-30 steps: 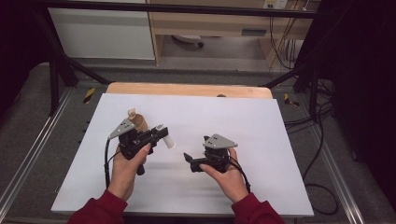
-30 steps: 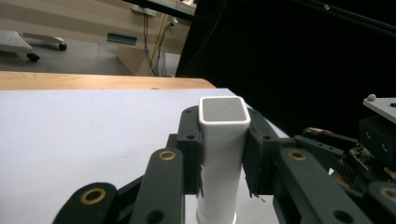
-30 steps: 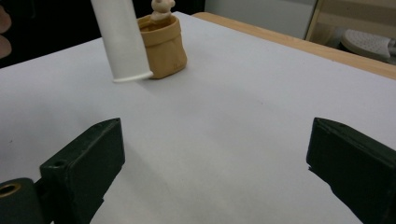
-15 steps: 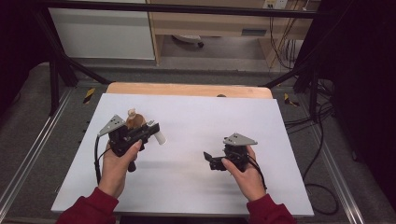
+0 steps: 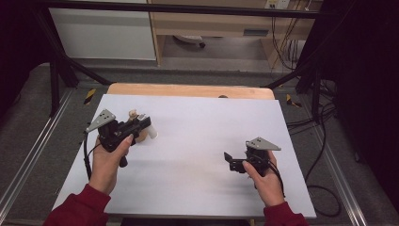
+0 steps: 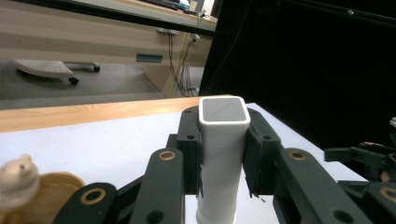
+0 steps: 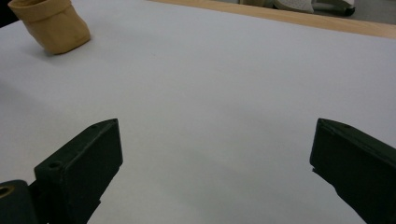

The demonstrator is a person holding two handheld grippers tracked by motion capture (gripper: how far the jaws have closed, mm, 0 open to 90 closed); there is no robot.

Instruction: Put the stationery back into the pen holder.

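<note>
Seen from the high view: two hand-held grippers over a white table top, forearms in red sleeves entering from the bottom edge. At left, the left gripper, gripped in the left hand, clamped on a small white bottle, jaws pressed against its two sides. Bottle held just off the sheet near the table's left edge, sticking out to the right of the jaws. Just behind the gripper, partly hidden by it, a tan pouch with a small cream bear figure at its top.

From the left gripper view: same white bottle, rounded-square in section with a grey end face turned toward the camera, pinned between the black pads. Bear figure and pouch at lower left, close beside the jaws. Wooden strip along the far edge of the table.

At right in the high view, well apart from the bottle: the right gripper in the right hand, low over the sheet, pointing left, grey three-cornered plate on top. From the right gripper view: jaws spread wide with nothing between them, bare white sheet beyond, tan pouch far off at upper left. Dark frame rails and loose cables around the table.
</note>
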